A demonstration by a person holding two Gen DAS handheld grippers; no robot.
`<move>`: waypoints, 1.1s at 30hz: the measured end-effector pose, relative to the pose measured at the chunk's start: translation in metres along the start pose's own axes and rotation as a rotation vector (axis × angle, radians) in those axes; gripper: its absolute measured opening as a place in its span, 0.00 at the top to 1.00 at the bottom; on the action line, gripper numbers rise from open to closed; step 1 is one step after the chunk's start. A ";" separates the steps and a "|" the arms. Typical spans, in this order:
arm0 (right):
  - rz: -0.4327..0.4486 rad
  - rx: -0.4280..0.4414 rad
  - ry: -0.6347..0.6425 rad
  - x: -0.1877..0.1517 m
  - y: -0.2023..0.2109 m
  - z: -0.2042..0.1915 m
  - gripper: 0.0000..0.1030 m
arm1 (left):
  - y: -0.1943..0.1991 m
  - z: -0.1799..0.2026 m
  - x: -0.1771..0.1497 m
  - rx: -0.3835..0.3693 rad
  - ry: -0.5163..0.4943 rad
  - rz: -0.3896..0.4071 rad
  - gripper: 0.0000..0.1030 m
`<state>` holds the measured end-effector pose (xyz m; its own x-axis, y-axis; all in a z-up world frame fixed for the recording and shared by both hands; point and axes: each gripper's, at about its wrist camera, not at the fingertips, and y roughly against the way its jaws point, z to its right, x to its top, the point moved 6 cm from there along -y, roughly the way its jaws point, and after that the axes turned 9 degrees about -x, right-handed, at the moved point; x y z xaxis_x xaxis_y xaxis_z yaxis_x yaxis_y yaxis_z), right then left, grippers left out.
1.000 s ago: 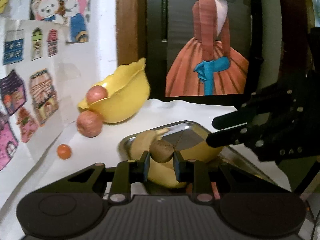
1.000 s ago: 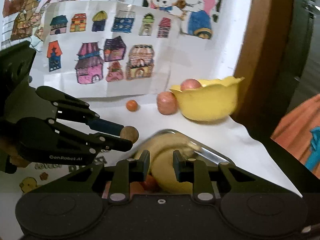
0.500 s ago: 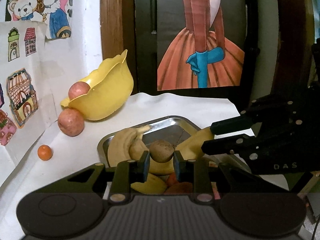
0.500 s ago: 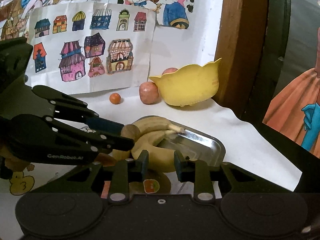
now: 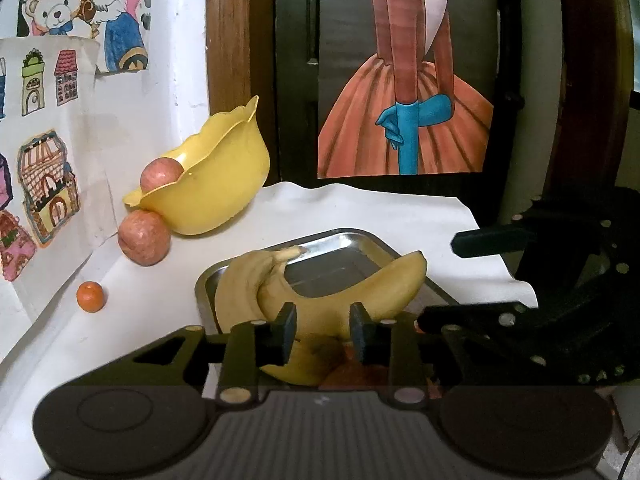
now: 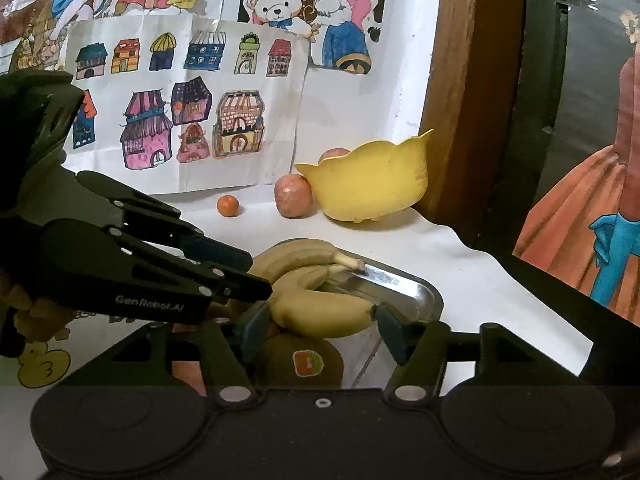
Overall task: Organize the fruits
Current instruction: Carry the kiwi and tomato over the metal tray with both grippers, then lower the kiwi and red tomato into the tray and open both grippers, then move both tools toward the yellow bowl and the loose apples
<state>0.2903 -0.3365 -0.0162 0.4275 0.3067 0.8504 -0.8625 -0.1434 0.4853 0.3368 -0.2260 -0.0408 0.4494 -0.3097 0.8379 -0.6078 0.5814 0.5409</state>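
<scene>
While over bananas [image 5: 320,300], left hand-held gripper [image 5: 322,332] — parted, empty.

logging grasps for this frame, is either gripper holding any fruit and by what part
Nothing is held. The left gripper is open with empty space between its fingers above the bananas in the metal tray. The right gripper is also open, not clamped on anything.
</scene>
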 end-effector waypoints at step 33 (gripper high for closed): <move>0.099 0.018 -0.062 -0.011 0.109 -0.090 0.01 | 0.164 -0.050 -0.070 0.279 0.231 0.132 0.00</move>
<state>0.1667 -0.2710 0.0089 0.3568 0.2312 0.9051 -0.8967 -0.1868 0.4012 0.2387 -0.0711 -0.0140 0.4715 -0.0496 0.8805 -0.8109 0.3680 0.4550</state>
